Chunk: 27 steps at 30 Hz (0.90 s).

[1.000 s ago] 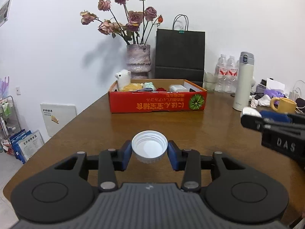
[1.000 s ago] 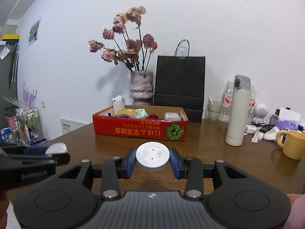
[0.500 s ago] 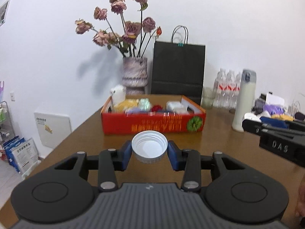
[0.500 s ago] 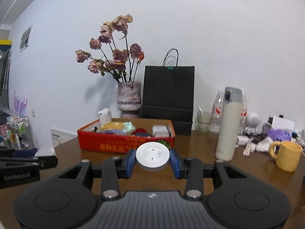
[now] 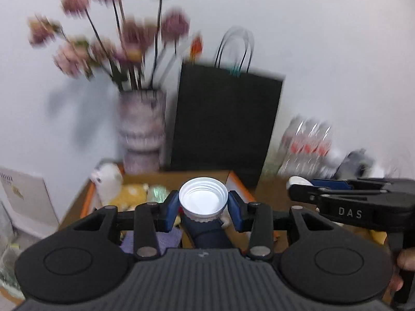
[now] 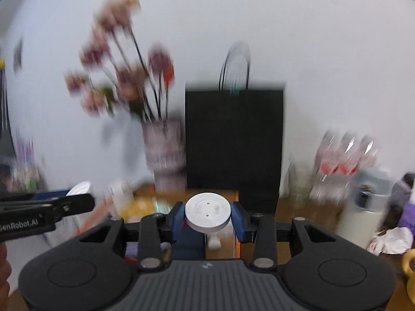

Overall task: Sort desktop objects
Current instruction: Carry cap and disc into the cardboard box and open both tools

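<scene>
Item 1, white threaded cap [image 5: 203, 201]: held in the left gripper [image 5: 203, 208], jaws closed to the cap's width, one blue pad [image 5: 171, 207] on each side of the rim. Open side faces the camera, inner thread rings showing. It hangs above the orange cardboard box [image 5: 240, 186], not resting on anything.

Item 2, white disc lid [image 6: 208, 211]: held the same way in the right gripper [image 6: 208, 220], jaws narrowed onto its edge. Flat top is up, with a shallow round recess and two small pinholes. It too is over the box, nearer the right wall.

Handling, as I judge it: both pieces look like light, rigid moulded plastic. The smooth sides could slip, and the thin cap rim might flex if squeezed hard. The present hold across the widest span, on the outer wall, seems the sensible one. Dropped into the box, neither should break.

Box contents, partly seen: a white plush toy [image 5: 107, 178], something yellow, a dark blue item directly beneath the held cap.

Views compared: the left camera shows the right gripper side-on at right, marked DAS, its lid only as a sliver. The right camera shows the left gripper at left, plus crumpled tissue [image 6: 391, 239] and a yellow mug edge [image 6: 409, 274] the other misses. Vase [image 6: 166, 153], black paper bag [image 6: 233, 145] and water bottles [image 6: 345, 155] stand behind, all blurred
</scene>
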Available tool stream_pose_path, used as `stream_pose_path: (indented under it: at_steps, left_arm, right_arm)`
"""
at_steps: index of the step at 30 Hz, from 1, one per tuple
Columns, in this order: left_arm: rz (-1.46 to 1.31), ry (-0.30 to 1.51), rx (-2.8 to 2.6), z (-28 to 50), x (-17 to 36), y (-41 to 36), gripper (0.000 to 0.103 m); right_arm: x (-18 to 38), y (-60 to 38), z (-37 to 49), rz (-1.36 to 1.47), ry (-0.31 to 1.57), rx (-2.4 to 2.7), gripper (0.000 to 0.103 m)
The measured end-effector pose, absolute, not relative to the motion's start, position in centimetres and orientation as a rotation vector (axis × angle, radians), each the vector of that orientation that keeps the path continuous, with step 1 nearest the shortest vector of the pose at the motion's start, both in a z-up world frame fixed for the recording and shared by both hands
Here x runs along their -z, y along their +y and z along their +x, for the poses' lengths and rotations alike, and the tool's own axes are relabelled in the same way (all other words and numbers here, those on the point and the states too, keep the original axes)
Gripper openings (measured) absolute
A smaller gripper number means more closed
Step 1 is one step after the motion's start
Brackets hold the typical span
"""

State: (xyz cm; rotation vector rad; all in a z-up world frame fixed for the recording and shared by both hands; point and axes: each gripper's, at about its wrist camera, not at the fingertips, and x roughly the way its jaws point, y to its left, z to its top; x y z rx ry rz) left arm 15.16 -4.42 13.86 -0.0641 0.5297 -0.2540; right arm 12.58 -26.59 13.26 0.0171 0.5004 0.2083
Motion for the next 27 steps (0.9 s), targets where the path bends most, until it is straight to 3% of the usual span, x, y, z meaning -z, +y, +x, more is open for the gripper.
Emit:
stream_pose_path:
  at_steps: [6,10,11,17,22,27]
  left_arm:
    - [-0.05,0.853,0.281,24.5,-7.1,-5.5,0.041]
    - [-0.049,0.941,0.284,27.2,-4.0,-5.4,0.041]
    - [-0.05,0.958,0.284,27.4,-3.6,-5.5,0.046]
    - [-0.097,0.891,0.282,26.8,-5.2,-3.9,0.069]
    - [-0.072,0.831,0.243,25.6,-7.0,-2.0,0.075]
    - [-0.06,0.859,0.198,24.5,-6.7,-0.1,0.077]
  right_arm:
    - [-8.6,-25.2,23.0,-0.001,0.825,-0.226,0.038]
    - [-5.1,-24.6,25.8,-0.047,0.922,-0.184,0.038]
    - [-4.5,-24.5,26.3,-0.058,0.938,-0.182,0.038]
    - [-3.8,-24.4,26.8,-0.06,0.945,-0.194,0.045]
    - [-3.2,-24.2,26.2,-0.082,0.991,-0.226,0.037]
    - [-2.6,-23.9,25.5,-0.055,1.041,-0.207,0.037]
